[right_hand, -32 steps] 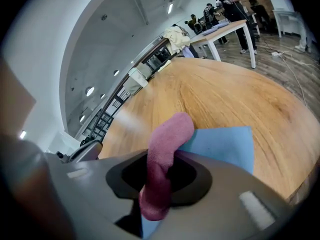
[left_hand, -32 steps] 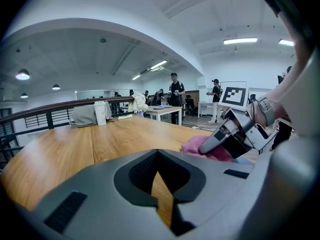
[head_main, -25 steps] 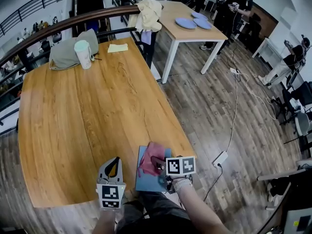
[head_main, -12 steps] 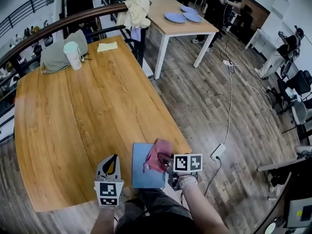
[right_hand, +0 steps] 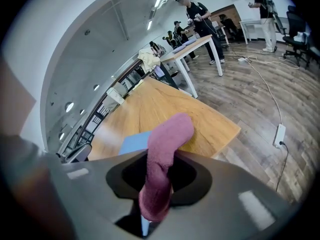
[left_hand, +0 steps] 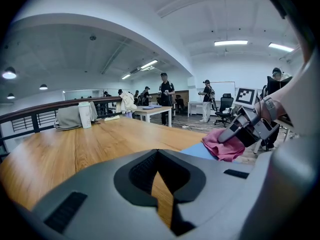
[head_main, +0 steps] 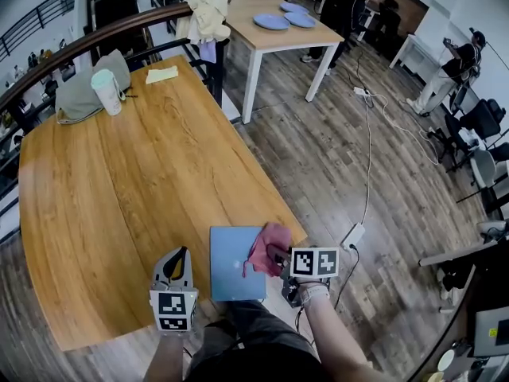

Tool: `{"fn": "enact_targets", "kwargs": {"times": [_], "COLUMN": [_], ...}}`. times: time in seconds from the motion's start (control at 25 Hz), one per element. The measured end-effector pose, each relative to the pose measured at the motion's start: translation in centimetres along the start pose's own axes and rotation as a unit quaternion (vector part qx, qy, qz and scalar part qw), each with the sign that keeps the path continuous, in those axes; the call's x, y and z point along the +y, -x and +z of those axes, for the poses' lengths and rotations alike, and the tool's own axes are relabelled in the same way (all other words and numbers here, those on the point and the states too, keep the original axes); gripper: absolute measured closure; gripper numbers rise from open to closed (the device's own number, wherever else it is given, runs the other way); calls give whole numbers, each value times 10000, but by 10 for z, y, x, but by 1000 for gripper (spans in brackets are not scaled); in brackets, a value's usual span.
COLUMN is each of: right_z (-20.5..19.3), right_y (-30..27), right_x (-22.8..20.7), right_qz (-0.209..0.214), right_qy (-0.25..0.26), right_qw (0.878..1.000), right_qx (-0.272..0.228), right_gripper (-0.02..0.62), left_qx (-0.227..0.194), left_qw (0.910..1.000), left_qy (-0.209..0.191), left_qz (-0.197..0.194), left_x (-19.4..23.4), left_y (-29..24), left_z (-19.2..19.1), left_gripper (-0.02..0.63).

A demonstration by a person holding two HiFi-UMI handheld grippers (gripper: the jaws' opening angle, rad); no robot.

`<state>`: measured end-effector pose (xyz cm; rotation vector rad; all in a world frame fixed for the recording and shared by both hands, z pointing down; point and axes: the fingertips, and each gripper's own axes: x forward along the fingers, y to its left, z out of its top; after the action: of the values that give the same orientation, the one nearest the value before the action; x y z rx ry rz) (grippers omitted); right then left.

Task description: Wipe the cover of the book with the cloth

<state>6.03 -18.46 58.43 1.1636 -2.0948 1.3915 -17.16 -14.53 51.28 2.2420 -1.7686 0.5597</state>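
Observation:
A light blue book (head_main: pixel 231 265) lies flat at the near right corner of the wooden table (head_main: pixel 119 181). A pink cloth (head_main: pixel 270 245) rests on the book's far right edge, and my right gripper (head_main: pixel 276 258) is shut on it. In the right gripper view the cloth (right_hand: pixel 162 159) sticks up between the jaws, with the book (right_hand: pixel 134 143) beyond. My left gripper (head_main: pixel 181 255) hovers over bare wood just left of the book, shut and empty. The left gripper view shows its closed jaws (left_hand: pixel 159 176), the cloth (left_hand: pixel 225 146) and the book (left_hand: pixel 199 150) to the right.
At the table's far end stand a pale cup (head_main: pixel 106 91), a grey bag (head_main: pixel 75 95) and a yellow note (head_main: pixel 162 74). A second table (head_main: pixel 274 30) with plates stands beyond. A power strip (head_main: pixel 352 234) and cable lie on the floor to the right. People stand at the back.
My right gripper has dragged the cloth rightward across the cover, from over the book's middle to its right edge. The left gripper has stayed beside the book.

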Motion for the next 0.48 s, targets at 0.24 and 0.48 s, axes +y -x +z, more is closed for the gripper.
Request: {"fn": "enact_targets", "kwargs": {"times": [0.24, 0.48], "right_z": [13, 12], "right_y": [23, 15], "right_x": [18, 74], "right_qz": [121, 801], "right_qy": [118, 320], "right_qw": [9991, 9958], "right_qx": [-398, -292], "right_gripper": [499, 499], "left_qx": [9, -32], "left_qw": [10000, 10000], "left_qy": [-17, 3], "left_qz": [-79, -27], "left_x": [-7, -4], "left_y": [1, 8], "left_z": [-3, -2], "left_gripper": [609, 609]}}
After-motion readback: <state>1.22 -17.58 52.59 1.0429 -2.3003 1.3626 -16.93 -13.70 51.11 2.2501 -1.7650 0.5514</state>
